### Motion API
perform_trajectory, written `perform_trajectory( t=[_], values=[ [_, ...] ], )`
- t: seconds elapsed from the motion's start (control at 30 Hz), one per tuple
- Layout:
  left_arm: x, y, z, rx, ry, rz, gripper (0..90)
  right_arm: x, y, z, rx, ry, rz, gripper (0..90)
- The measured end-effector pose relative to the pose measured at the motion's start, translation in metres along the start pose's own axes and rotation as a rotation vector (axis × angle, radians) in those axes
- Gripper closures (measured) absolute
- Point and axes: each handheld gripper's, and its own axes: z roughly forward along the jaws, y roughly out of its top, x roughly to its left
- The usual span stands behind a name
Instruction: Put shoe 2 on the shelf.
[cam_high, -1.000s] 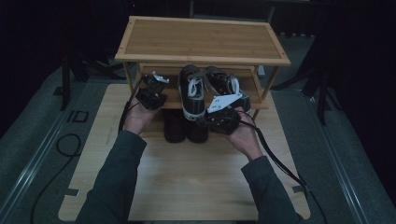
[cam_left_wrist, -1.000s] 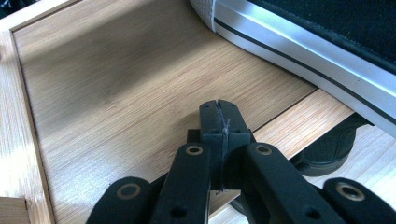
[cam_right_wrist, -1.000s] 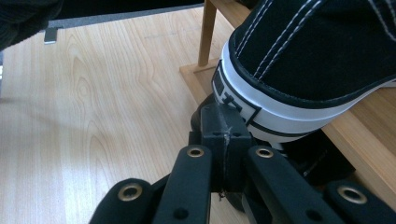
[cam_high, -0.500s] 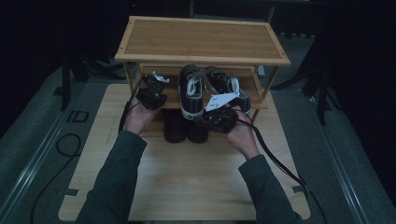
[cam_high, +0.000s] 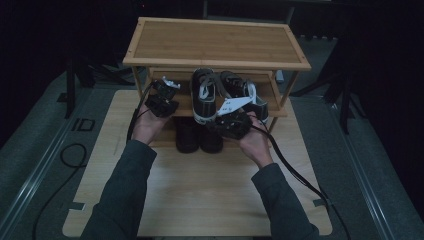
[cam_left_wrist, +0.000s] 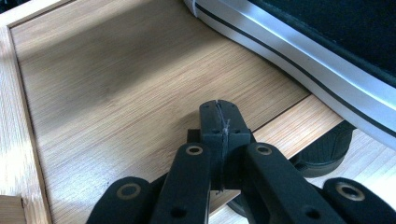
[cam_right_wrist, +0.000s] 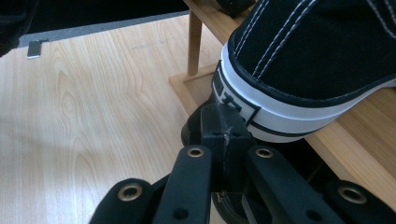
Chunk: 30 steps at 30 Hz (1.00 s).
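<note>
A wooden shoe rack (cam_high: 216, 39) stands on the board. Two black sneakers with white soles (cam_high: 205, 95) (cam_high: 239, 89) lie on its middle shelf (cam_high: 182, 105). My left gripper (cam_high: 162, 97) is shut and empty, with its tips (cam_left_wrist: 219, 116) over the bare shelf wood (cam_left_wrist: 116, 84) beside a sneaker's white sole (cam_left_wrist: 303, 60). My right gripper (cam_high: 231, 120) is shut and empty too. Its tips (cam_right_wrist: 224, 123) sit close against the heel of the left sneaker (cam_right_wrist: 317, 56), which overhangs the shelf edge (cam_right_wrist: 364, 126). I cannot tell whether they touch.
A pair of dark shoes (cam_high: 197, 140) stands under the shelf, seen as a dark toe (cam_left_wrist: 327, 149) below the edge. A rack post (cam_right_wrist: 195, 42) rises ahead of my right gripper. The light wooden board (cam_high: 200, 190) stretches toward the person; cables (cam_high: 295, 172) trail from both grippers.
My right gripper has edged slightly left toward the sneaker's heel. The left gripper has stayed in place. Both stay shut.
</note>
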Motion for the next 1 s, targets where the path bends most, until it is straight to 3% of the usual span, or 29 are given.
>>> perform_trajectory(
  t=[0.63,0.73,1.0],
  values=[
    [-0.001,0.000,0.000,0.001,0.004,0.000,90.0,-0.003,0.000,0.006,-0.011,-0.038,0.012,90.0],
    [-0.001,0.000,0.000,0.000,0.004,0.000,90.0,-0.005,-0.001,0.008,-0.010,-0.079,0.027,90.0],
    [-0.001,0.000,0.000,0.000,0.003,0.002,90.0,-0.005,0.004,0.012,-0.003,-0.073,0.030,90.0]
  ],
)
